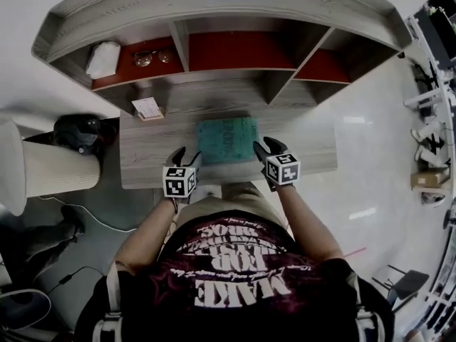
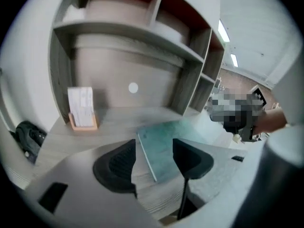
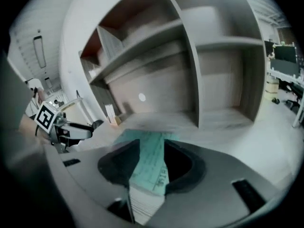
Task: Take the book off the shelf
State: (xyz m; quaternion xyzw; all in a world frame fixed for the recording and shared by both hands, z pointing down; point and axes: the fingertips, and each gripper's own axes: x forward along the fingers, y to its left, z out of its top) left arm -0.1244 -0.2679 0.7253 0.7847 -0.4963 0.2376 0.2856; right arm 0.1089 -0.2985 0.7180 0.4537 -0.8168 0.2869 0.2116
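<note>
A teal book (image 1: 226,140) lies flat on the grey wooden desk (image 1: 313,152), in front of the shelf unit (image 1: 285,9) with red-backed compartments. My left gripper (image 1: 185,159) is at the book's near left corner. In the left gripper view its jaws (image 2: 154,156) stand wide apart, and the book's (image 2: 164,144) left edge runs between them untouched. My right gripper (image 1: 268,150) is at the near right corner. In the right gripper view the book's (image 3: 148,151) corner fills the gap of that gripper (image 3: 151,170), teal cover and white page edges showing, with both jaws against it.
A small stand of white cards (image 1: 148,109) (image 2: 81,109) sits at the desk's back left. A pair of glasses (image 1: 151,57) and a white cloth (image 1: 104,59) lie in the left compartment. A black bag (image 1: 84,132) and a white cylinder (image 1: 43,166) are left of the desk.
</note>
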